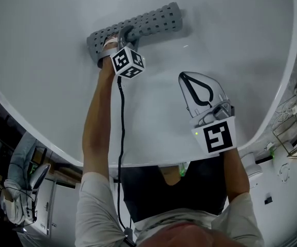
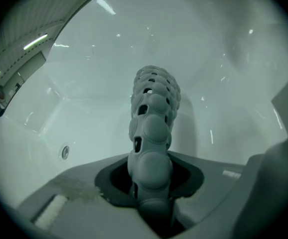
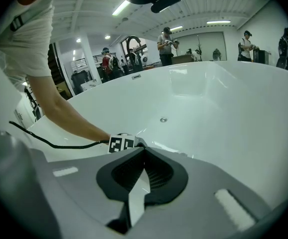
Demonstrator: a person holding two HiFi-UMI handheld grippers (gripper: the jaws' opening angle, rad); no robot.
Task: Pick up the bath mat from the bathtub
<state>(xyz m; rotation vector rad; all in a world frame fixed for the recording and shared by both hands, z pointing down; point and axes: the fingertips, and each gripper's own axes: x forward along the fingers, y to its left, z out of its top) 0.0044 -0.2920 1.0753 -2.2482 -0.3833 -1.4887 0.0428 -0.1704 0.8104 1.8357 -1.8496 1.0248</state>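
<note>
The grey perforated bath mat (image 1: 151, 20) lies doubled over on the white bathtub's floor (image 1: 51, 45), at the far side in the head view. My left gripper (image 1: 118, 37) is at the mat's left end and is shut on it. In the left gripper view the knobbly mat (image 2: 153, 116) runs out from between the jaws of the left gripper (image 2: 151, 185), pinched at its near end. My right gripper (image 1: 183, 77) hangs over bare tub floor to the right of the mat, shut, with nothing in it. In the right gripper view the right gripper's (image 3: 144, 151) jaw tips meet.
The tub's rim (image 1: 284, 81) curves round on the right and near sides. A small round fitting (image 3: 163, 119) sits in the tub wall. A black cable (image 1: 122, 138) trails from the left gripper. A wire rack (image 1: 292, 138) stands outside the tub. Several people stand beyond the tub.
</note>
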